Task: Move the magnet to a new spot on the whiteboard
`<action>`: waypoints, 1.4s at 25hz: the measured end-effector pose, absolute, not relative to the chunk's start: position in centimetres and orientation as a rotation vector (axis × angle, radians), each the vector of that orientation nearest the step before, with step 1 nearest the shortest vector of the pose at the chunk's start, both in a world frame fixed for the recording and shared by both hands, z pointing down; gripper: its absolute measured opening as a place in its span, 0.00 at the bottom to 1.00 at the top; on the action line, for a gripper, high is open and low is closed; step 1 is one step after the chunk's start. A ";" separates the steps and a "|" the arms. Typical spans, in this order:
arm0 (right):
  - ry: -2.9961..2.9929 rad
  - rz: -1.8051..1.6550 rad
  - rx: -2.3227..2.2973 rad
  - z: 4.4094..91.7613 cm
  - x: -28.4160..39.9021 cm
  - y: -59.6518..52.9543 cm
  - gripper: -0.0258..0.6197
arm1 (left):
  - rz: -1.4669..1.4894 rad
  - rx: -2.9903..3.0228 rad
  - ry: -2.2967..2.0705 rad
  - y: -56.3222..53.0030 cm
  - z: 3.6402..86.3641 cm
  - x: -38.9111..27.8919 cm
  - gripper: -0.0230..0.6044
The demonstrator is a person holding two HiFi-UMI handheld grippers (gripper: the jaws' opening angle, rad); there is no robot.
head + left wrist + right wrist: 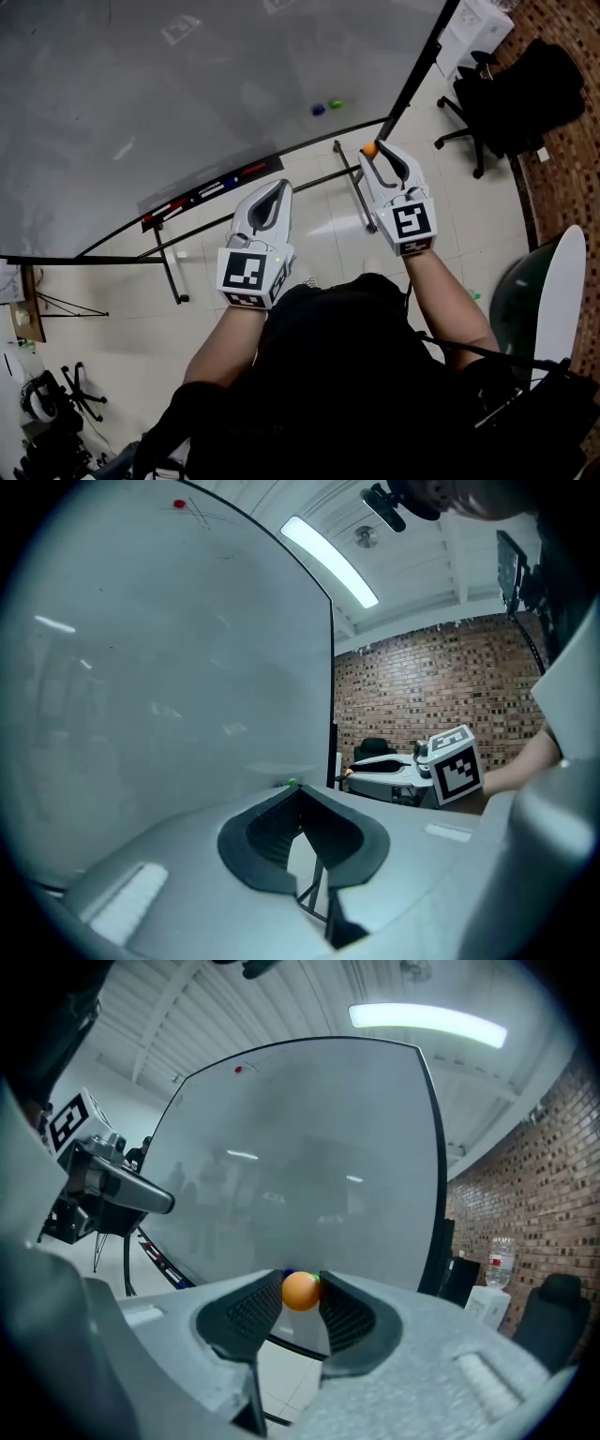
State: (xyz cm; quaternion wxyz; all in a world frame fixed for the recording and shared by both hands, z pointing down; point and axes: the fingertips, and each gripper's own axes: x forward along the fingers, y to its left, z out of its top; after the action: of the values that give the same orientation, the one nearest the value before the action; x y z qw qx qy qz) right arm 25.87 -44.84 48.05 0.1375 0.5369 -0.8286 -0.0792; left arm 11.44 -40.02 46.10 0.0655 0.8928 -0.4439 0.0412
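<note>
My right gripper [370,151] is shut on a small orange ball magnet [369,148], held off the whiteboard [141,103] near its lower right corner. In the right gripper view the orange magnet [300,1291] sits between the dark pads [251,1309] at the tips, with the whiteboard [309,1166] ahead. A blue magnet [319,109] and a green magnet [336,103] stick to the board just beyond. My left gripper [278,186] hangs lower left of the right one, shut with nothing in it; its tips [298,789] meet.
The board's tray [211,190] carries several markers, and its stand legs [169,267] rest on the tiled floor. A black office chair [506,94] stands at right, a white round tabletop [562,291] nearer. A red magnet [238,1070] sits high on the board.
</note>
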 end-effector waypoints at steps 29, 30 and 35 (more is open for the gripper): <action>-2.473 -0.405 1.427 53.6 27.3 -58.2 0.21 | 0.214 2.400 -1.708 -40.3 47.1 13.6 0.06; -2.472 -0.410 1.438 53.4 27.3 -58.3 0.21 | 0.217 2.402 -1.709 -40.4 47.0 13.7 0.06; -2.466 -0.422 1.464 53.3 27.3 -58.4 0.21 | 0.225 2.400 -1.723 -40.7 46.7 13.4 0.06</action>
State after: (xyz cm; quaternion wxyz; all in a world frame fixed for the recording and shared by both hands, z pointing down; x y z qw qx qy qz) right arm 27.27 -58.37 53.31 0.1212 0.5015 -0.8443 -0.1446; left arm 13.45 -40.69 46.70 0.0891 0.8068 -0.5792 0.0755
